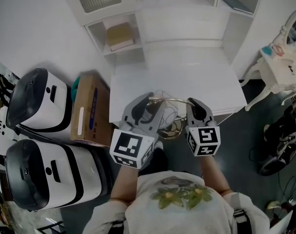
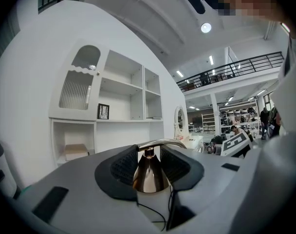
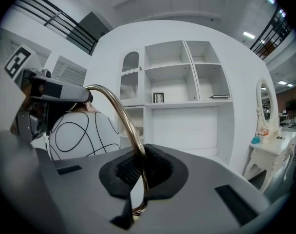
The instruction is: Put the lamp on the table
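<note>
I hold the lamp in both grippers over the near edge of the white table (image 1: pixel 187 77). It has a curved gold arm (image 1: pixel 171 100), a gold cone (image 2: pixel 149 173) on top of a white globe shade (image 3: pixel 76 133) with black lines, and a gold base (image 1: pixel 171 129). My left gripper (image 1: pixel 142 114) (image 2: pixel 149 165) is shut on the gold cone. My right gripper (image 1: pixel 197 112) (image 3: pixel 140 172) is shut on the curved arm (image 3: pixel 115 105). A thin black cord (image 2: pixel 155 213) hangs below the cone. In the head view the grippers hide most of the shade.
Left of the table stand a cardboard box (image 1: pixel 88 108) and two white and black machines (image 1: pixel 38 101) (image 1: pixel 50 177). A white shelf unit (image 1: pixel 153 13) backs the table. At the right are a white dressing table (image 1: pixel 284 65) with a mirror, and shoes (image 1: pixel 279 150) on the floor.
</note>
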The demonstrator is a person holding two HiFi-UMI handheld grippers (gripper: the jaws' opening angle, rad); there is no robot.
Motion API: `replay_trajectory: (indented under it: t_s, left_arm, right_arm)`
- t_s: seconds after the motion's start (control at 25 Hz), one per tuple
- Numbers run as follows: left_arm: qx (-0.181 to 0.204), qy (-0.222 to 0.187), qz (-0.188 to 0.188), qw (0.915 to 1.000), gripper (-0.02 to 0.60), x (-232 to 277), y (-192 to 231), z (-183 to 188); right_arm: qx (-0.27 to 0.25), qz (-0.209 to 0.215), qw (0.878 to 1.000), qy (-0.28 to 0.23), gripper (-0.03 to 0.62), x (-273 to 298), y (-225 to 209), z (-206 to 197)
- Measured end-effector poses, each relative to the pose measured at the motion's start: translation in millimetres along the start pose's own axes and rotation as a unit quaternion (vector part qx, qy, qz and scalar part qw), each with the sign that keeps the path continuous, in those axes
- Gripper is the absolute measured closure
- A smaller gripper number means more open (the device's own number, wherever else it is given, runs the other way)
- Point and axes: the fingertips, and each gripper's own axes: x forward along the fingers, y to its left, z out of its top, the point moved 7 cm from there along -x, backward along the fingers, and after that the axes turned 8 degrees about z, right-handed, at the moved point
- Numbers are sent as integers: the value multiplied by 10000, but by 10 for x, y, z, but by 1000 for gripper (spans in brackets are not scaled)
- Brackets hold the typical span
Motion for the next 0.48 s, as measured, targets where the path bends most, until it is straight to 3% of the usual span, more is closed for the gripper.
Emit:
replay_trajectory:
  t_s: [0.48]
  left_arm:
    - [92,-114,-226,9996,420,771,724,152]
  right_arm:
    - [0,-224,9997,-61,566,969,-259,244]
